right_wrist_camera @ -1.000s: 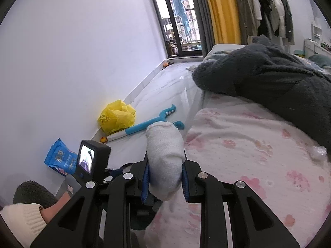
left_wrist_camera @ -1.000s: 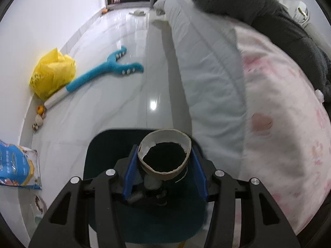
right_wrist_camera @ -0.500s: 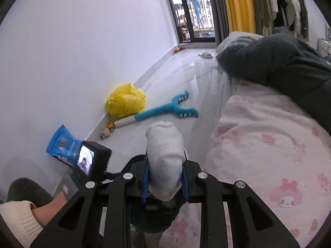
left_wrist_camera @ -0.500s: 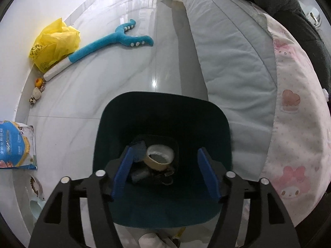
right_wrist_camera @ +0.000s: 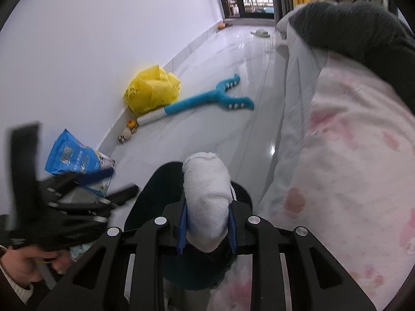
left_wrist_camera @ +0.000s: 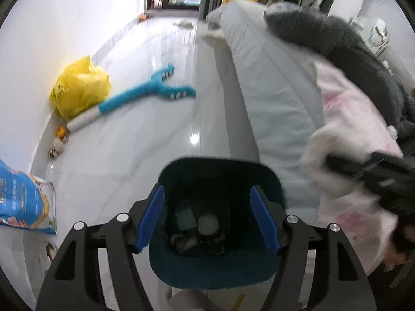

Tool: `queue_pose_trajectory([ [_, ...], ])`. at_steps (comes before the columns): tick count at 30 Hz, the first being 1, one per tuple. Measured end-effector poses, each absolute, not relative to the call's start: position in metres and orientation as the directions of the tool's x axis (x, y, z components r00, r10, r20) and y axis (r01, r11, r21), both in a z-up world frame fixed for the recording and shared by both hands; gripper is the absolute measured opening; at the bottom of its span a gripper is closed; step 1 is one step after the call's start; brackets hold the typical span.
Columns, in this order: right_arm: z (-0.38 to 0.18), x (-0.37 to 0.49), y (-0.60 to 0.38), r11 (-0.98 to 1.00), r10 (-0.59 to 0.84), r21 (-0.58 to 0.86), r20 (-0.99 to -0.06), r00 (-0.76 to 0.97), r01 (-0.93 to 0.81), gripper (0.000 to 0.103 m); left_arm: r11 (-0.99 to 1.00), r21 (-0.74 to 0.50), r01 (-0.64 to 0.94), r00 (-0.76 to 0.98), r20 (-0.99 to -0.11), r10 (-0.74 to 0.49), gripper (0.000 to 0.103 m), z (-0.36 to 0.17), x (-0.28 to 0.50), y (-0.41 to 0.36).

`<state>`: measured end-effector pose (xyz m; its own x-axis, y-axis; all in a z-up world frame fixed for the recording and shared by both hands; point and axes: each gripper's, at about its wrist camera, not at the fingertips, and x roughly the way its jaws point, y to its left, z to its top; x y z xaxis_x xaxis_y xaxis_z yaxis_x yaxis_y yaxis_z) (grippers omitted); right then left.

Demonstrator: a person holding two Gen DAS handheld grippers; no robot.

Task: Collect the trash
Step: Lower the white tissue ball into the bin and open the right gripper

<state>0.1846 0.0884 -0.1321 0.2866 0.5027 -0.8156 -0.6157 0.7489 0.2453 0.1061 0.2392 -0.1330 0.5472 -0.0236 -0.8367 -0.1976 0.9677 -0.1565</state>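
The left gripper (left_wrist_camera: 207, 219) is tilted steeply down over one dark teal waste bin (left_wrist_camera: 275, 189); its fingers (left_wrist_camera: 151, 217) have just been opening and are released, nothing between them, the bin's mouth directly below. Several scraps are seen at the bin's bottom, too dim to count. The right gripper (right_wrist_camera: 207, 226) is likewise angled down, its fingers clenched on one rolled white cloth wad (right_wrist_camera: 206, 194), which projects beyond the fingertips above the bin's rim. The cloth looks knitted, soft and blunt-ended.
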Motion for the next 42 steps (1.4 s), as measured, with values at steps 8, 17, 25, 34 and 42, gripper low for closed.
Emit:
queue_pose_trajectory([
  [8, -0.180, 0.179, 0.121, 0.747, 0.448, 0.240, -0.871, 0.202, -0.620, 0.026, 0.964, -0.171, -0.205, 0.651, -0.759, 0.004, 0.069, -0.099, 0.089, 0.258],
  [17, -0.224, 0.167, 0.161, 0.720, 0.365, 0.190, -0.922, 0.131, -0.668, 0.026, 0.956, -0.189, -0.223, 0.691, -0.722, 0.019, 0.057, -0.084, 0.069, 0.278],
  [25, -0.249, 0.160, 0.183, 0.700, 0.307, 0.158, -0.947, 0.093, -0.696, 0.028, 0.957, -0.205, -0.203, 0.737, -0.676, 0.012, 0.053, -0.062, 0.055, 0.285],
  [34, -0.281, 0.160, 0.186, 0.705, 0.244, 0.138, -0.968, 0.055, -0.696, 0.048, 0.958, -0.211, -0.192, 0.771, -0.636, 0.014, 0.053, -0.037, 0.049, 0.287],
  [42, -0.257, 0.162, 0.181, 0.701, 0.291, 0.149, -0.953, 0.089, -0.697, 0.060, 0.964, -0.203, -0.173, 0.798, -0.603, 0.016, 0.053, -0.009, 0.053, 0.275],
])
